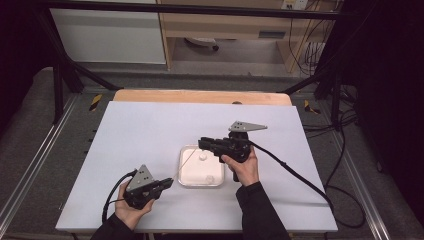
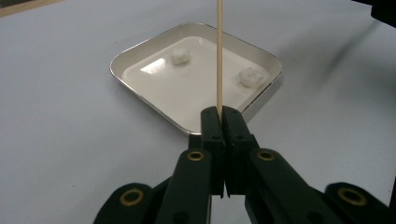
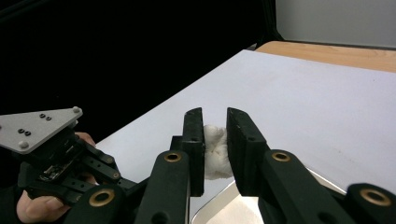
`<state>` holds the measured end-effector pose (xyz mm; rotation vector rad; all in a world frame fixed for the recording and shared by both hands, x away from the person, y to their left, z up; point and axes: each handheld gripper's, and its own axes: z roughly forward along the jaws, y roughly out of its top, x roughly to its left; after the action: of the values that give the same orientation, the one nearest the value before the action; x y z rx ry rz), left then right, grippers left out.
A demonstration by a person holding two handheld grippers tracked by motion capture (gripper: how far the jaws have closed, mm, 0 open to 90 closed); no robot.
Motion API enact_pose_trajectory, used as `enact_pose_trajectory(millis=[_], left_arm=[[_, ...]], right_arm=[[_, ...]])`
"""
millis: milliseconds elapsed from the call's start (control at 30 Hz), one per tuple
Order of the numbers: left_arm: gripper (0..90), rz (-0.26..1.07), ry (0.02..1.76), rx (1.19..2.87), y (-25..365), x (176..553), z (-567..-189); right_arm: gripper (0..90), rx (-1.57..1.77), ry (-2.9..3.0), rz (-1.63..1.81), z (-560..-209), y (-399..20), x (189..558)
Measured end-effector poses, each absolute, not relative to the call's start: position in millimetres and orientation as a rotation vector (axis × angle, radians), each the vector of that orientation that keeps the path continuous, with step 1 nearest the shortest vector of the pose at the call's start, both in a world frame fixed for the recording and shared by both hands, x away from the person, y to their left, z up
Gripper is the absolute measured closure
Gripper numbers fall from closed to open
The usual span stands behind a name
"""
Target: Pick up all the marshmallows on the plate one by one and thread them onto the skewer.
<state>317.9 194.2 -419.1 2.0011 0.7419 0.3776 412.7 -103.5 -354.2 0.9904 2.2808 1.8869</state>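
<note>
In the high view your right tongs (image 1: 204, 143) hang over the tray (image 1: 183, 176) at centre frame, with your left tongs (image 1: 169, 183) at its lower left. In the left gripper view those tongs are clamped on a skewer (image 2: 218, 56) running straight up the frame, over the tray. In the right gripper view the tongs pinch a white lump (image 3: 215, 150) at mid-frame, the left tongs (image 3: 105, 168) lying lower left of it.

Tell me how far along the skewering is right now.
Done: the left gripper is shut on the thin wooden skewer, which carries nothing yet. In hand: the right gripper pinches one soft white marshmallow-like lump above the square white metal-rimmed tray. Left: threading it, then the two white lumps in the tray.
</note>
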Motion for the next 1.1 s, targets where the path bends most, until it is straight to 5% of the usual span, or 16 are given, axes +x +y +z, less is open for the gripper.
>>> enact_pose_trajectory(millis=[1100], left_arm=[[89.0,0.364,0.755,1.940,193,314,-422]], right_arm=[[81.3,1.050,2.233,2.047,-368,-89,408]])
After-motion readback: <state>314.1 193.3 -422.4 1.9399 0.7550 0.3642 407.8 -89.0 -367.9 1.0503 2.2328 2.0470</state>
